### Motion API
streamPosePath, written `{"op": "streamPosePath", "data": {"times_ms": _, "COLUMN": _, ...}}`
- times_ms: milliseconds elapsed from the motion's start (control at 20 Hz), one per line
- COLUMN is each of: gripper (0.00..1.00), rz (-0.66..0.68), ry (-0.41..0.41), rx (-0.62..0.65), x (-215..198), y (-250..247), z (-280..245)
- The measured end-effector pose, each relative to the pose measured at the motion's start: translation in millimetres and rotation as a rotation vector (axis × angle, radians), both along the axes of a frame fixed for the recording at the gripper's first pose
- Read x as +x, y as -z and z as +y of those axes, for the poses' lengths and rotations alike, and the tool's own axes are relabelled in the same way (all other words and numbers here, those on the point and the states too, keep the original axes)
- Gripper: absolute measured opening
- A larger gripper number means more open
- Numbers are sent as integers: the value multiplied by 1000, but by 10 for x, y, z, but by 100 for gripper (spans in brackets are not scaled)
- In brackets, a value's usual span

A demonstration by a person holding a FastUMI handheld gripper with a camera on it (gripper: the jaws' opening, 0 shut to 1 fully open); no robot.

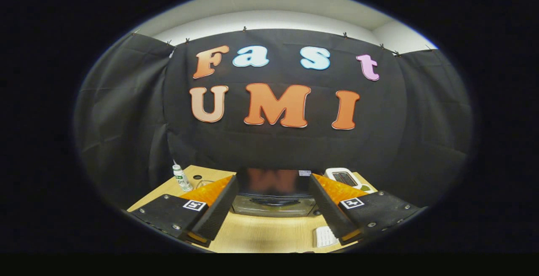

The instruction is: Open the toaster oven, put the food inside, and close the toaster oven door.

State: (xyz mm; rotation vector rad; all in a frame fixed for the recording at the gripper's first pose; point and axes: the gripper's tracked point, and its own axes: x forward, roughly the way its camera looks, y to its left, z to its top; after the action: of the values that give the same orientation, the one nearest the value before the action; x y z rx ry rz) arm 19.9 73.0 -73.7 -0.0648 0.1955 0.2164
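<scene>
Claw [271, 213]: fingers spread wide, holding nothing, above the wooden table [261, 234]. Toaster oven [273, 191]: door closed, at 12 o'clock just beyond the fingers, between them. White bottle [182, 178]: at 10 o'clock, upright, apart.

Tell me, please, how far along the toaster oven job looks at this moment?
Nothing looks done: the toaster oven beyond the fingers seems shut. In hand: the claw is open and empty, facing its door. Left: opening it, loading the food, closing it.

The tongs [271, 208] are black with orange sides. The oven [273, 189] is black and glossy. The bench [261, 236] is light wood.
</scene>
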Motion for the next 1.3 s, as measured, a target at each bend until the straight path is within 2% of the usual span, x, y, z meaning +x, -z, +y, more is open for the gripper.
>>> {"op": "streamPosePath", "data": {"times_ms": 550, "gripper": 100, "rz": 19, "ry": 14, "rx": 54, "x": -22, "y": 12, "z": -48}}
{"op": "streamPosePath", "data": {"times_ms": 1300, "gripper": 99, "rz": 6, "ry": 10, "rx": 49, "x": -12, "y": -56, "z": 6}}
